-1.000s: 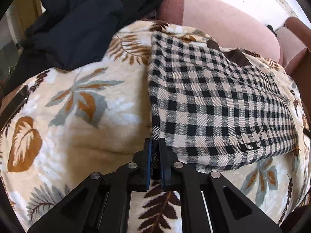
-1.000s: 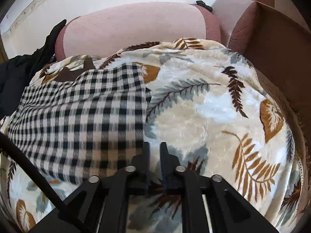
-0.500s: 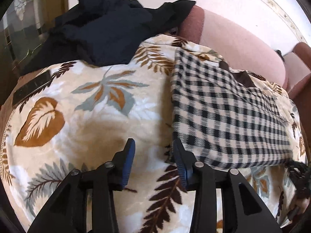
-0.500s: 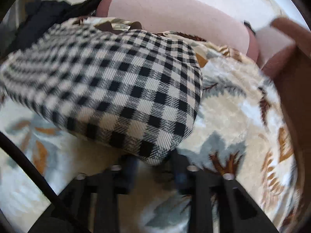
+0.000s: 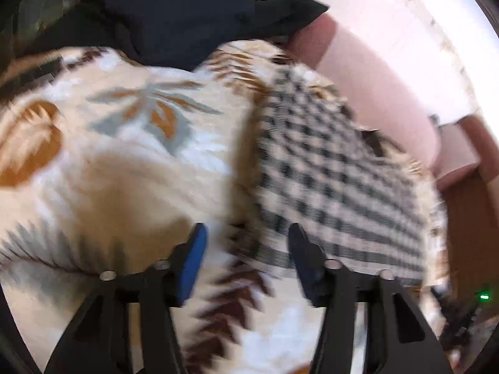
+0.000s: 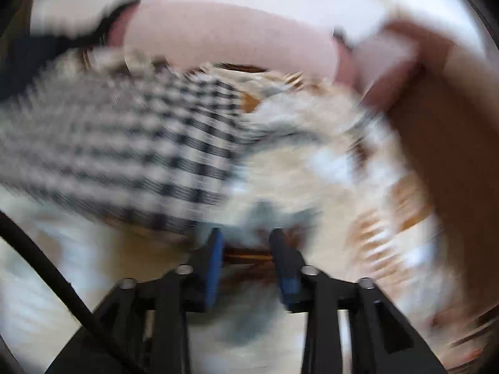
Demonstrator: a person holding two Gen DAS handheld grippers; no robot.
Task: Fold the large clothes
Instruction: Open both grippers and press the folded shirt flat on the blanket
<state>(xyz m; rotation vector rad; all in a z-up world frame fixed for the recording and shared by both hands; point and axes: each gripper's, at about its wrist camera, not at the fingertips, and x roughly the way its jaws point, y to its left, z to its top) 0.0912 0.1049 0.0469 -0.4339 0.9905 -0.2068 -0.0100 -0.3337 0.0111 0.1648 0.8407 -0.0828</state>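
- We see a pink sofa [image 5: 383,93] running across the back of both wrist views, its armrest closing off the right side.
- Over its seat lies a cream blanket [image 5: 124,168] printed with brown, orange and grey leaves; it fills most of each picture.
- At the far left end we make out a heap of dark clothes [image 5: 187,18], resting on the blanket's edge and against the sofa back.
- On the blanket lies the black-and-white checked garment [image 5: 336,187], folded into a flat rectangle; both views are blurred, so we cannot read its edges finely.
- Our left gripper [image 5: 246,243] has its jaws well apart and opening; the garment's near left corner sits just ahead of and between the fingers, yet the blue pads do not press on it, so we hold nothing.
- Our right gripper [image 6: 246,243] stands about half open, jaws opening, with only blanket between the fingers; the garment's near right corner [image 6: 187,215] lies just up and left of the left fingertip, and we cannot tell whether it touches.
- A black cable [image 6: 40,268] crosses the lower left of the right wrist view.
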